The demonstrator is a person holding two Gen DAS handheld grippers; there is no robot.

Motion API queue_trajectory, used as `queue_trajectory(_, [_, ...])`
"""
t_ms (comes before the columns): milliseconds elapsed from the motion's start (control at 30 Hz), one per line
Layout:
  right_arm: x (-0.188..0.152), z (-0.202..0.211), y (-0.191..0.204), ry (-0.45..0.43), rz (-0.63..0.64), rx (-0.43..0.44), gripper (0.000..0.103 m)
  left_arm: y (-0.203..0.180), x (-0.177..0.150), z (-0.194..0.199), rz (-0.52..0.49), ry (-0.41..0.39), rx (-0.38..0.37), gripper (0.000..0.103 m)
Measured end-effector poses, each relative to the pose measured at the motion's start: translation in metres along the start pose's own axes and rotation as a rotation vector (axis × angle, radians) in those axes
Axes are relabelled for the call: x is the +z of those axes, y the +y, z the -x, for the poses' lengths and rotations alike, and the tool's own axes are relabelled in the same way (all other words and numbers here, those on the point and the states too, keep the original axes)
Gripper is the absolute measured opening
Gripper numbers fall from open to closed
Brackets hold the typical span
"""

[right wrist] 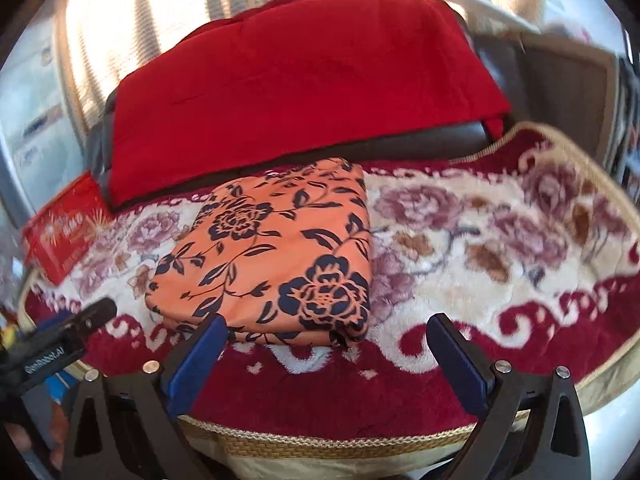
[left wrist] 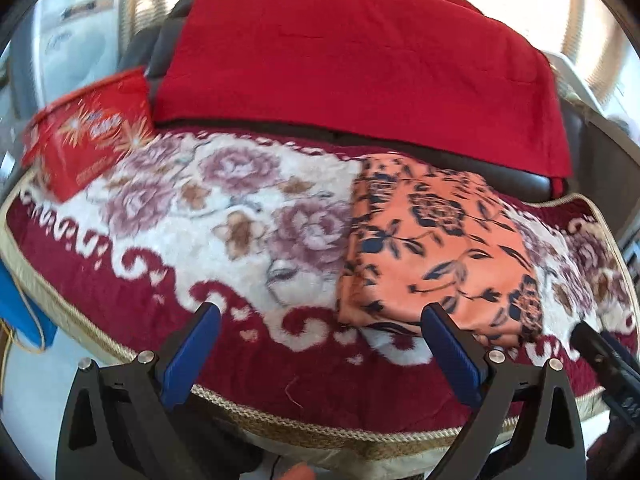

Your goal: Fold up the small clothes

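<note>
An orange cloth with dark blue flowers (left wrist: pixel 436 252) lies folded into a neat rectangle on a red and cream floral blanket (left wrist: pixel 200 232). In the right wrist view the folded cloth (right wrist: pixel 276 256) sits just beyond and left of centre. My left gripper (left wrist: pixel 320 320) is open and empty, held above the blanket's near edge, left of the cloth. My right gripper (right wrist: pixel 326 332) is open and empty, close to the cloth's near edge. The right gripper's tip shows at the left view's right edge (left wrist: pixel 600 352); the left gripper's shows in the right view (right wrist: pixel 80 320).
A red quilt (left wrist: pixel 360 52) is draped over a dark sofa back behind the blanket. A red printed box (left wrist: pixel 88 132) stands at the far left. Something blue (left wrist: pixel 20 312) hangs by the left edge. The blanket's braided edge (right wrist: pixel 320 440) runs along the front.
</note>
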State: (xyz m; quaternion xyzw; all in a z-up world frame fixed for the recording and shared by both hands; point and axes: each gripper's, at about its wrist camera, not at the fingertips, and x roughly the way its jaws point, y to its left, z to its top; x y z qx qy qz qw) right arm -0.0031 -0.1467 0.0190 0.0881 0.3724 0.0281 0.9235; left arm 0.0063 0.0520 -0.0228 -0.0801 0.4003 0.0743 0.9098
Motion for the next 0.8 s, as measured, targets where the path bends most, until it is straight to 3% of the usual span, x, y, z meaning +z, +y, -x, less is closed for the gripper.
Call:
queue_trajectory(233, [-0.002, -0.004, 0.0, 0.013, 0.004, 0.012, 0.101, -0.001, 0.0, -0.004, -0.028, 0.001, 0.012, 0.1])
queue_trajectory(800, [0.0, -0.012, 0.031, 0.004, 0.11, 0.015, 0.101, -0.047, 0.018, 0.023, -0.188, -0.097, -0.099, 0.1])
